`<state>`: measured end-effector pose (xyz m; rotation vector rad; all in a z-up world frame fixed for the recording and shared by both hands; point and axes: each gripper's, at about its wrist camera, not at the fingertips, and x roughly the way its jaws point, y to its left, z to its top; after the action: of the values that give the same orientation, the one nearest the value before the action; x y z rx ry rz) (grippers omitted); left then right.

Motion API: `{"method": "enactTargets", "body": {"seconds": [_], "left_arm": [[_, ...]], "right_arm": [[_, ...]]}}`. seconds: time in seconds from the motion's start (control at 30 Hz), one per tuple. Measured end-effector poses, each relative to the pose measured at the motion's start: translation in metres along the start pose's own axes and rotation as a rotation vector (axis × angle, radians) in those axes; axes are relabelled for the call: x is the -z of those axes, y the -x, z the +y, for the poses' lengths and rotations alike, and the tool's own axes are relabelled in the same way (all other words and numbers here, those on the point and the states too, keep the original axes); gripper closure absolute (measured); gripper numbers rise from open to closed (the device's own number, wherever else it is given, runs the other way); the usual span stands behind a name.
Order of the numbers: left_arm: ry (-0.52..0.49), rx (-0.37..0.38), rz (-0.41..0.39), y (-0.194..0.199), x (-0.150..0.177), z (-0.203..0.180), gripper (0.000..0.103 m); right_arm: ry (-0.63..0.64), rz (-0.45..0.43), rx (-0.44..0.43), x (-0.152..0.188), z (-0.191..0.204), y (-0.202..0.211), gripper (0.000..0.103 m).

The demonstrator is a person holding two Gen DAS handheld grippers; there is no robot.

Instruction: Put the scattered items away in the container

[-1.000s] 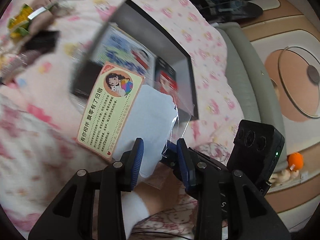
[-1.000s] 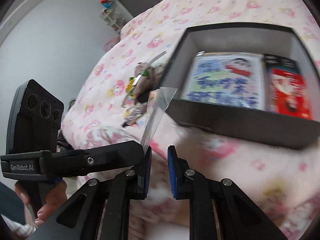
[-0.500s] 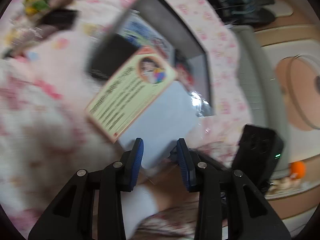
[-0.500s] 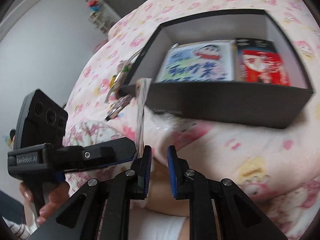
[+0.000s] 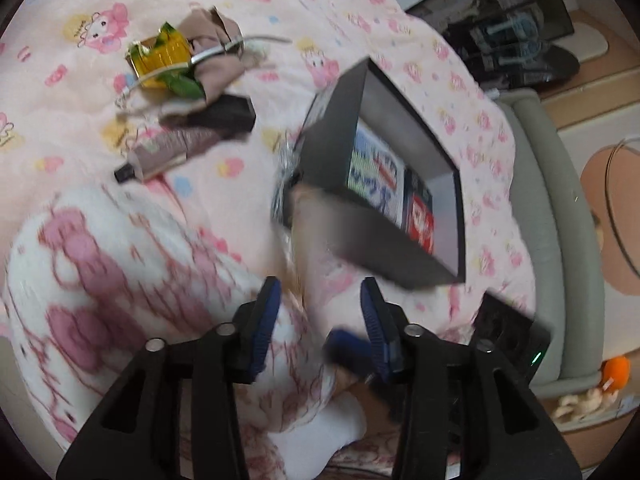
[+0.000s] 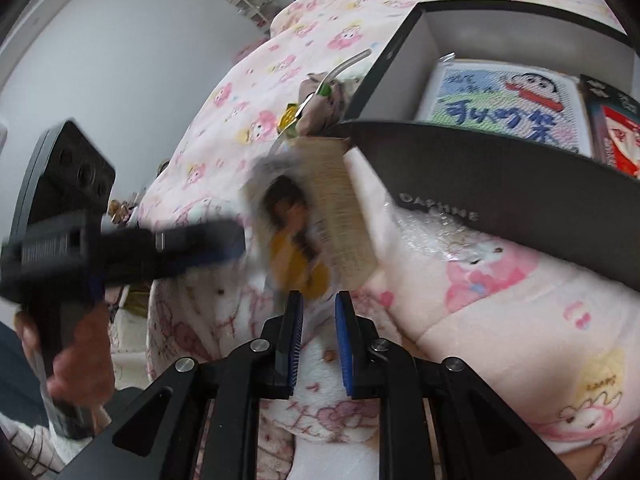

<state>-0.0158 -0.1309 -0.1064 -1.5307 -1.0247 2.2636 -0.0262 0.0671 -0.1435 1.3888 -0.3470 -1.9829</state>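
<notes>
A black open box (image 5: 404, 144) (image 6: 500, 192) lies on the pink bedspread, with a cartoon booklet (image 6: 508, 104) and a red packet (image 5: 422, 222) inside. A sleeved picture card (image 6: 308, 220) stands blurred between my grippers, just outside the box's near wall; it shows edge-on in the left wrist view (image 5: 300, 236). My right gripper (image 6: 318, 320) is open a little, the card's lower edge between its fingers. My left gripper (image 5: 320, 312) is open and empty, and appears blurred at the left of the right wrist view (image 6: 236, 240).
Scattered items lie on the bed beyond the box: a yellow-green wrapper (image 5: 162, 58), a beige cloth (image 5: 216, 60), a tube (image 5: 160, 156) and a dark flat thing (image 5: 224, 118). A fluffy white-pink blanket (image 5: 120, 280) is in front. The grey bed edge (image 5: 560, 208) runs at right.
The card has passed from in front of my left gripper to my right one. My left gripper has swung away left, showing the scattered items. The card has turned its picture towards my right camera.
</notes>
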Motion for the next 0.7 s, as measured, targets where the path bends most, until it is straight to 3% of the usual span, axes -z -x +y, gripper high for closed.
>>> {"method": "enactTargets", "body": {"seconds": [0.13,0.2,0.33,0.43,0.5,0.57,0.6,0.7], "left_arm": [[-0.008,-0.003,-0.046,-0.003,-0.021,-0.002,0.058],[-0.048,-0.070,-0.060,-0.011,-0.036,-0.006,0.058],[-0.109,-0.161,-0.003,-0.039,-0.059,-0.011,0.058],[-0.089,-0.278,0.069,-0.069,-0.064,-0.008,0.058],[-0.091,-0.322,0.093,-0.080,-0.059,-0.006,0.058],[-0.118,-0.382,0.102,-0.089,-0.051,-0.004,0.064],[-0.123,-0.387,0.120,-0.094,-0.047,-0.003,0.074],[-0.143,-0.361,0.147,-0.099,-0.035,-0.005,0.083]], "right_arm": [[0.002,0.024,0.022,0.004,0.006,-0.009,0.088],[-0.005,0.024,0.022,0.004,0.005,-0.010,0.088],[-0.072,0.020,0.013,0.001,-0.007,-0.004,0.088],[-0.224,0.007,-0.025,0.000,-0.031,0.000,0.085],[-0.301,0.015,-0.055,-0.001,-0.042,-0.003,0.078],[-0.351,0.044,-0.071,-0.001,-0.050,-0.012,0.069],[-0.363,0.056,-0.068,-0.001,-0.052,-0.016,0.066],[-0.382,0.068,-0.074,0.000,-0.059,-0.022,0.066]]}}
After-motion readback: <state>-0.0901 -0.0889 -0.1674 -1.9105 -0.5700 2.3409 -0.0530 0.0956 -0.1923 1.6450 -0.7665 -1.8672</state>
